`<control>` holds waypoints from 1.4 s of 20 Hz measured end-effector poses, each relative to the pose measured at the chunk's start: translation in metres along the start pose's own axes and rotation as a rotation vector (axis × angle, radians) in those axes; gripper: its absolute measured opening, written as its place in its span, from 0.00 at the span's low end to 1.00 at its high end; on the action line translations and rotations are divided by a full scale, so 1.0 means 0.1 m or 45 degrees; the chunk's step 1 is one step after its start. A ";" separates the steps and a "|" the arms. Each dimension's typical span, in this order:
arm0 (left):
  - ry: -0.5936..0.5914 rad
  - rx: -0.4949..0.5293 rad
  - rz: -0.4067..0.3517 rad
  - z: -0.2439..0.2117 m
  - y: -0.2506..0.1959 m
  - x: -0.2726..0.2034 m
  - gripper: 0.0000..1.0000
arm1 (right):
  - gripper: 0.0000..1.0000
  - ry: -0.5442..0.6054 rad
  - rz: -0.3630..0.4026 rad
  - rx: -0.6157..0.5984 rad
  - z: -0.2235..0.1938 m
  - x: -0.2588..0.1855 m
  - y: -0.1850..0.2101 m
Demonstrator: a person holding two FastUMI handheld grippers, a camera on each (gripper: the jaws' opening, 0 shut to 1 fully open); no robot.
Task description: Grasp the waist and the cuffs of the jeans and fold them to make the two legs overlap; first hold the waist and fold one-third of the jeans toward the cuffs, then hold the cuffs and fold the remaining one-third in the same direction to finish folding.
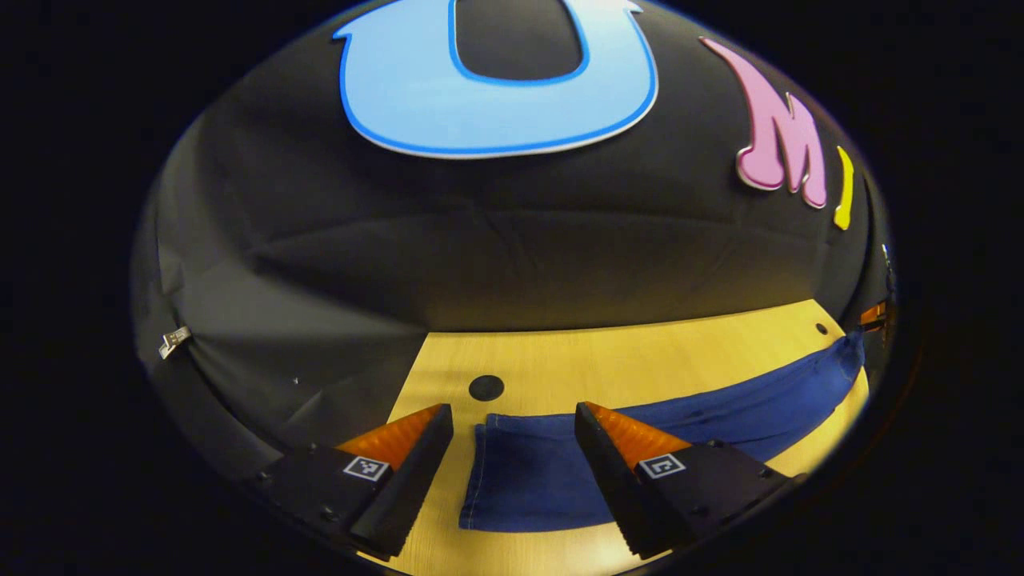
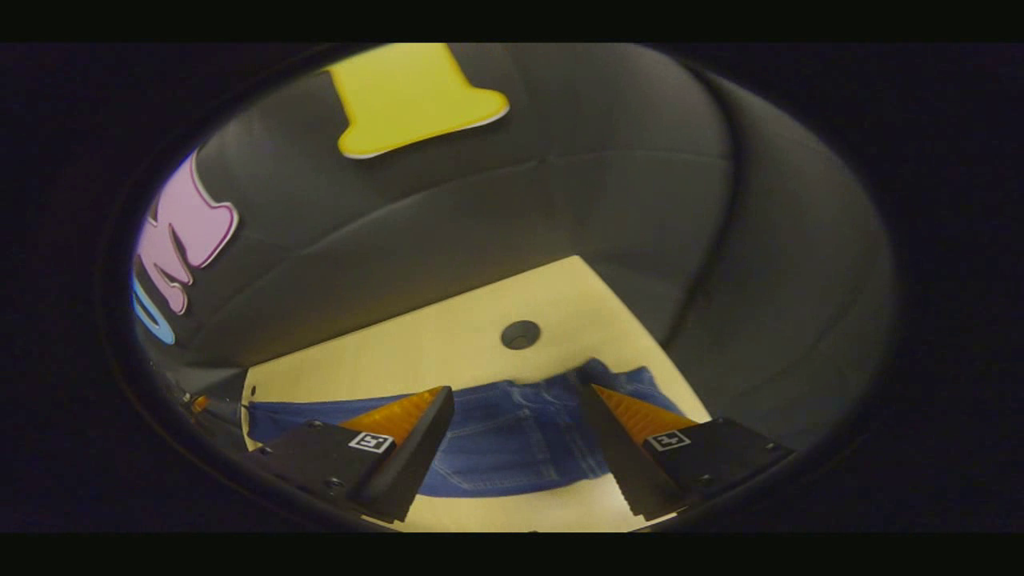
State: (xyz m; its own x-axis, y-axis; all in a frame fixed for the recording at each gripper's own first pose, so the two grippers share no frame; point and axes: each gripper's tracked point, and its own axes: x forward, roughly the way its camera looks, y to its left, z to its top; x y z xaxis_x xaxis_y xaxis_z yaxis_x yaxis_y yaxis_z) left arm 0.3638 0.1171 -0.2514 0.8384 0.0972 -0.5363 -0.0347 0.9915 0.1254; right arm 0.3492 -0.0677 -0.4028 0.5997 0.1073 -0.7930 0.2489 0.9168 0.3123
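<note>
Dark blue jeans (image 1: 560, 472) lie flat along the wooden table (image 1: 640, 352), legs overlapped. In the left gripper view the cuff end (image 1: 512, 472) lies between and below my left gripper (image 1: 512, 412), which is open and hovers above it. The leg runs off to the right toward the waist (image 1: 840, 360). In the right gripper view the waist end with its pocket seams (image 2: 512, 432) lies under my right gripper (image 2: 516, 392), which is open too, its fingers spread either side of the denim with nothing between them.
A round dark hole (image 1: 486, 388) marks the table near the cuffs, and another hole (image 2: 520, 334) sits beyond the waist. The table's far edge meets the black cloth wall. A small metal clip (image 1: 174, 342) hangs on the cloth at left.
</note>
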 end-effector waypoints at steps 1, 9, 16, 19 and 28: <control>-0.023 0.002 -0.025 0.00 -0.06 -0.14 0.98 | 0.98 0.057 -0.008 0.030 -0.09 -0.04 -0.10; 0.032 -0.035 -0.189 -0.56 -0.52 -0.97 0.98 | 0.98 0.309 -0.162 0.534 -0.82 0.09 -0.77; 0.052 -0.021 -0.193 -0.66 -0.70 -1.08 0.98 | 0.94 0.305 -0.236 0.890 -0.88 0.34 -0.78; 0.061 -0.033 -0.184 -0.67 -0.81 -1.04 0.98 | 0.42 0.231 -0.220 0.961 -0.96 0.34 -0.88; 0.072 -0.058 -0.201 -0.72 -0.91 -1.09 0.98 | 0.11 0.104 -0.135 0.715 -0.86 0.16 -0.81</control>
State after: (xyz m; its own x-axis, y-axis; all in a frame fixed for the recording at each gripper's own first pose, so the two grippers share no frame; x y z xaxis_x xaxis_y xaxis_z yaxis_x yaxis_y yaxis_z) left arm 0.2360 0.0223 -0.2644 0.8034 -0.0563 -0.5927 0.0691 0.9976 -0.0011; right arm 0.2736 -0.1068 -0.4860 0.4942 0.0755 -0.8661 0.6836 0.5817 0.4408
